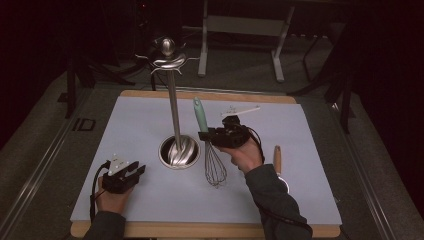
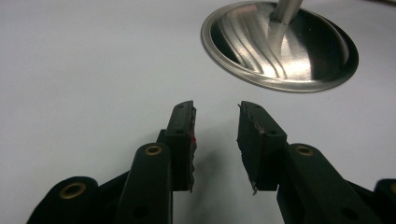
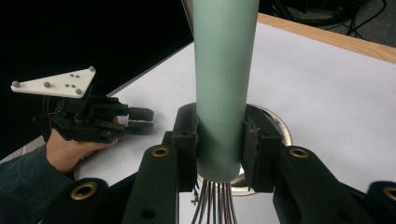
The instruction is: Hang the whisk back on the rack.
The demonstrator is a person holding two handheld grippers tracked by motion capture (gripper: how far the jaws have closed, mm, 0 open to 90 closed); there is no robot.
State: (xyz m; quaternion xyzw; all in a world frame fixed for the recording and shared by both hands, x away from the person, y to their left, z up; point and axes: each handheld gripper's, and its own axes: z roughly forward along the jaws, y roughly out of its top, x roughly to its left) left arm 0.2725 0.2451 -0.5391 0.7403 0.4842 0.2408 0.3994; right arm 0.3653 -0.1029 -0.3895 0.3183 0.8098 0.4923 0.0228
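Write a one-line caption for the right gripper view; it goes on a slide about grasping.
Right gripper shut on the whisk, fingers clamping its green handle; left gripper open beyond.

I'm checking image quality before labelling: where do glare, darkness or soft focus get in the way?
High view: dim, the surroundings nearly black, the mat evenly lit. Left gripper view: bright streaks of glare on the steel base, a soft shadow under the left claw. Right gripper view: the whisk handle looms close and slightly soft.

1. My tongs are matt black, with brass-ringed pivot holes along their arms.
2. The left tongs (image 1: 131,172) carry a grey three-cornered plate and trail a black cable.
3. I see dark teal knit sleeves (image 1: 272,200).
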